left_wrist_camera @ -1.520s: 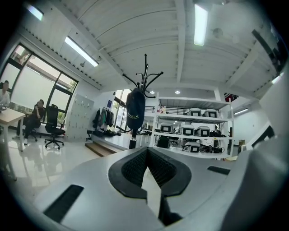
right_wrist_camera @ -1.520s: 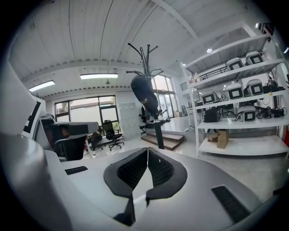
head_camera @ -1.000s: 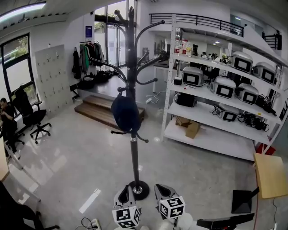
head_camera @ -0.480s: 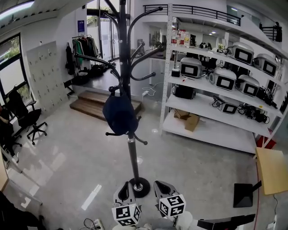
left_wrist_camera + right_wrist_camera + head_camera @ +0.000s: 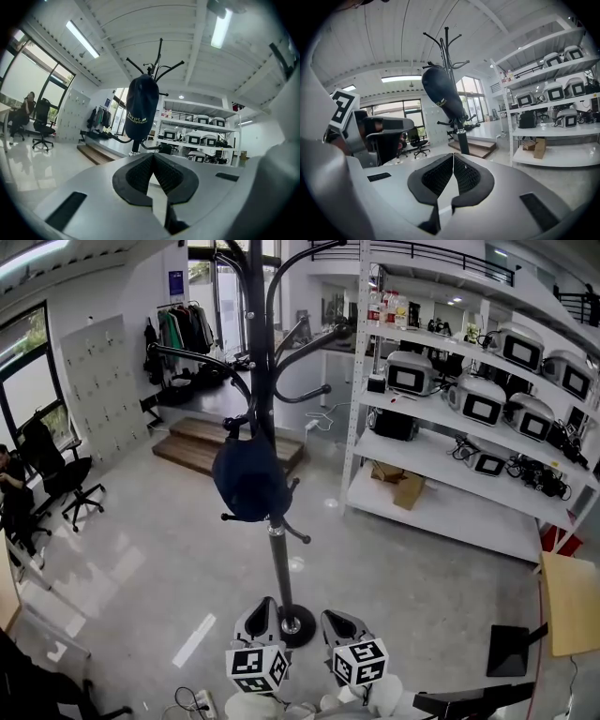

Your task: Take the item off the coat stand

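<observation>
A tall black coat stand (image 5: 261,352) rises from a round base (image 5: 292,624) on the floor ahead of me. A dark navy cap (image 5: 250,479) hangs on one of its lower hooks; it also shows as a cap (image 5: 141,108) with pale lettering in the left gripper view and a cap (image 5: 442,95) in the right gripper view. My left gripper (image 5: 260,622) and right gripper (image 5: 339,626) are low, near the base, well below the cap. Both have their jaws together with nothing between them.
White shelving (image 5: 450,418) with monitors and boxes stands to the right. A wooden step platform (image 5: 211,446) lies behind the stand. Office chairs (image 5: 58,479) and a seated person are at the left. A wooden table corner (image 5: 570,601) and a black stand (image 5: 511,652) are at the right.
The view has drawn closer to the coat stand and shifted slightly; the stand and cap look larger. Both grippers stay low and shut.
</observation>
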`<state>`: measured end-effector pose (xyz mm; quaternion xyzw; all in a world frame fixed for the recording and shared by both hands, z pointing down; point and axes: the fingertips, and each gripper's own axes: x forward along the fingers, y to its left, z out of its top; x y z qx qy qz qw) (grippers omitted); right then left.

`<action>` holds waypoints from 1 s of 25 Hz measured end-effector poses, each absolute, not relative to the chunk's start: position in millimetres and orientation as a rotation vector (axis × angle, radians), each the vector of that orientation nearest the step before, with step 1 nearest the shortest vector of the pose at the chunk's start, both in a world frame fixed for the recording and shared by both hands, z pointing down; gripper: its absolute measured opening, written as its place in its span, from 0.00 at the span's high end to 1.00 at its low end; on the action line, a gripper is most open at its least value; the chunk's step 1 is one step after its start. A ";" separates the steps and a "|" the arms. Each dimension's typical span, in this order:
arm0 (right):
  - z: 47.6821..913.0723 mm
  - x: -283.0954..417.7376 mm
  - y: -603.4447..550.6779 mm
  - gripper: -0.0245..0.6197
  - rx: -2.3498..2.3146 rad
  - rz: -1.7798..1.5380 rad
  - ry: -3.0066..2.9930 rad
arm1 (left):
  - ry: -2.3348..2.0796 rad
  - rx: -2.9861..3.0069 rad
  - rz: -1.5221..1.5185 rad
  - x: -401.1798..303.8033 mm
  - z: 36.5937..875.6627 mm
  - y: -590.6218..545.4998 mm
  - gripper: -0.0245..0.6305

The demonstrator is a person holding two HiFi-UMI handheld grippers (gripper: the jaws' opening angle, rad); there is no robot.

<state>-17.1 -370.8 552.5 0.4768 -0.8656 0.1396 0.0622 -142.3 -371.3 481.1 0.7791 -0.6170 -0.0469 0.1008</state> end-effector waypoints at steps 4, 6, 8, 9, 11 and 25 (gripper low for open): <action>552.8 -9.3 -376.4 0.94 1.453 0.424 -2.615 | -1.871 2.343 -0.117 -147.8 453.3 -391.3 0.96; 552.1 -4.6 -379.0 0.94 1.464 0.425 -2.613 | -1.888 2.354 -0.126 -151.6 438.7 -399.6 0.96; 552.3 -1.0 -381.2 0.94 1.476 0.434 -2.607 | -1.894 2.364 -0.132 -154.9 425.1 -406.9 0.94; 552.9 0.1 -381.7 0.94 1.480 0.439 -2.604 | -1.898 2.369 -0.133 -156.1 419.1 -409.5 0.94; 554.7 -0.1 -381.9 0.94 1.481 0.448 -2.602 | -1.911 2.380 -0.133 -158.2 408.6 -412.9 0.94; 560.1 -2.4 -386.3 0.94 1.469 0.459 -2.603 | -1.949 2.398 -0.138 -173.3 357.6 -439.0 0.59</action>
